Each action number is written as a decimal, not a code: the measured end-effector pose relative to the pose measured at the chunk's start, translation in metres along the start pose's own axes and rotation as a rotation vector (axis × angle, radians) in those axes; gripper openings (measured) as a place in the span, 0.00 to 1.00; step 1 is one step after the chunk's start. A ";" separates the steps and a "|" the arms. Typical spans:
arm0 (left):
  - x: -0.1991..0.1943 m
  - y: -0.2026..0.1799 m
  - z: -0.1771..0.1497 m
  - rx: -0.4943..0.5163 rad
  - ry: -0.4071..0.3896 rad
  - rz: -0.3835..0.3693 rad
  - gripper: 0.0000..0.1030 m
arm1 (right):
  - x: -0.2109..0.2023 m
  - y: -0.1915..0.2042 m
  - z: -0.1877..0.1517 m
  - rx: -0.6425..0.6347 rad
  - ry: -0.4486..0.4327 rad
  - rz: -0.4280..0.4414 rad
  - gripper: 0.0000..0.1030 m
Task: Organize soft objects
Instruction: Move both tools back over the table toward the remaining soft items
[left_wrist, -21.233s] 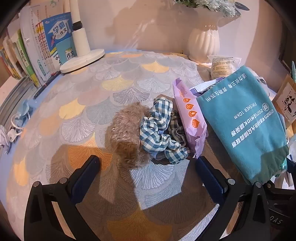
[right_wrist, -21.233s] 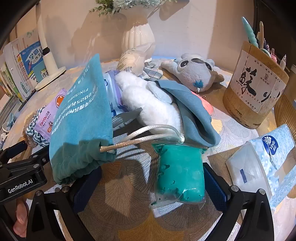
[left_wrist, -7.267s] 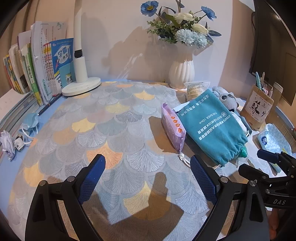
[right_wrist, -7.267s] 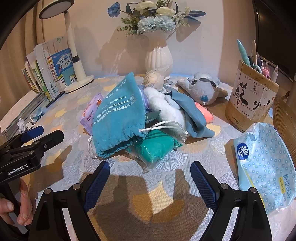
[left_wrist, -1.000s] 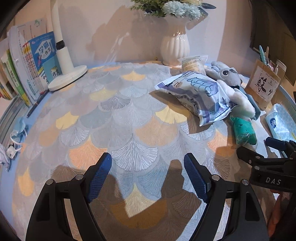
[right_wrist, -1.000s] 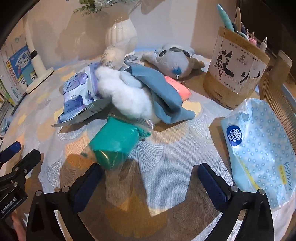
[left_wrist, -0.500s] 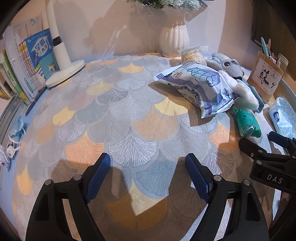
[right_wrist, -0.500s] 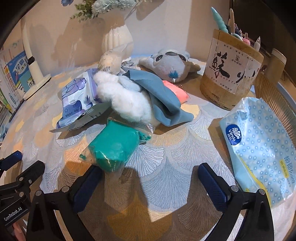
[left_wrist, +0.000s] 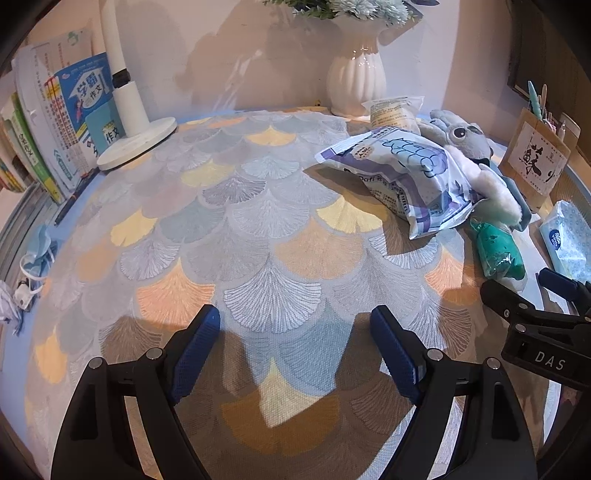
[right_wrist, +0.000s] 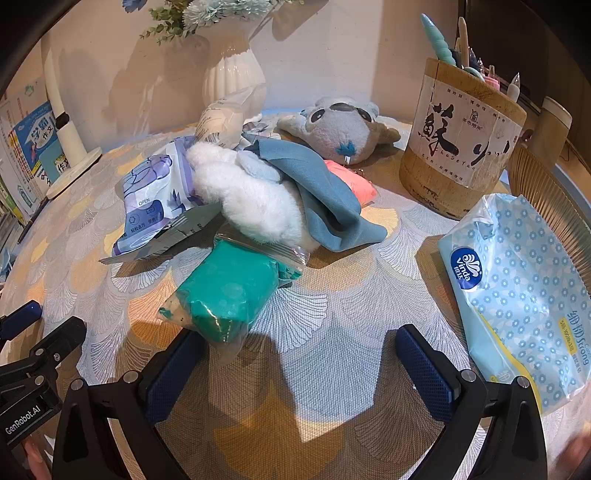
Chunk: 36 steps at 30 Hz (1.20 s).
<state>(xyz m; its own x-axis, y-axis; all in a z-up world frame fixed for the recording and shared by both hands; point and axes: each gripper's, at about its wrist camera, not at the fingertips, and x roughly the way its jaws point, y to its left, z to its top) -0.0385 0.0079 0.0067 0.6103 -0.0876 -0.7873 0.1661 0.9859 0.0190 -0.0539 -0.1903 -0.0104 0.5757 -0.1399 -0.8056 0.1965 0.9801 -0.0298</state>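
The soft objects sit in a heap on the far right part of the counter (left_wrist: 258, 229), which has a fan-pattern cloth on it. In the heap are a purple and white packet (left_wrist: 402, 177), a white fluffy toy (right_wrist: 251, 199), a blue cloth (right_wrist: 321, 195), a grey plush animal (right_wrist: 343, 125) and something pink (right_wrist: 354, 184) peeking out from under the cloth. A clear bag of green squishy stuff (right_wrist: 229, 291) lies at the near edge of the heap, with its top tucked just under the fluffy toy. A blue tissue pack (right_wrist: 517, 280) lies apart on the right, near a wooden pen holder (right_wrist: 461, 147).

The left gripper (left_wrist: 295, 347) hangs over a bare part of the cloth. Its jaws are wide open and nothing is between them. The right gripper (right_wrist: 299, 365) also has its jaws wide open and holds nothing. The green bag is just ahead of its left finger, and its near corner looks to lie right by that finger.

It looks like the sorting is partway done, and this is the pause between picks. The green bag seems the likely next thing to take, since it is nearest. The right gripper would need to shift a little left and forward so the bag sits between the jaws, then close gently. The bag is soft and slippery, so it may squish or slide out. Its top could also drag the fluffy toy along.
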 end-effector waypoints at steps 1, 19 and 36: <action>0.000 0.000 0.000 0.003 -0.001 -0.005 0.80 | 0.000 0.000 0.000 0.000 0.000 0.000 1.00; -0.004 0.009 0.001 -0.050 -0.024 -0.043 0.80 | 0.000 0.000 -0.001 0.000 -0.001 0.000 1.00; -0.005 0.009 0.000 -0.035 -0.026 -0.048 0.80 | 0.001 0.001 -0.001 0.001 -0.002 0.000 1.00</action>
<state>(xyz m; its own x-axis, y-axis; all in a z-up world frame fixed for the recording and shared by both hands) -0.0401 0.0171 0.0113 0.6224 -0.1378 -0.7705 0.1686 0.9849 -0.0400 -0.0538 -0.1895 -0.0112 0.5771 -0.1405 -0.8045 0.1976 0.9798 -0.0294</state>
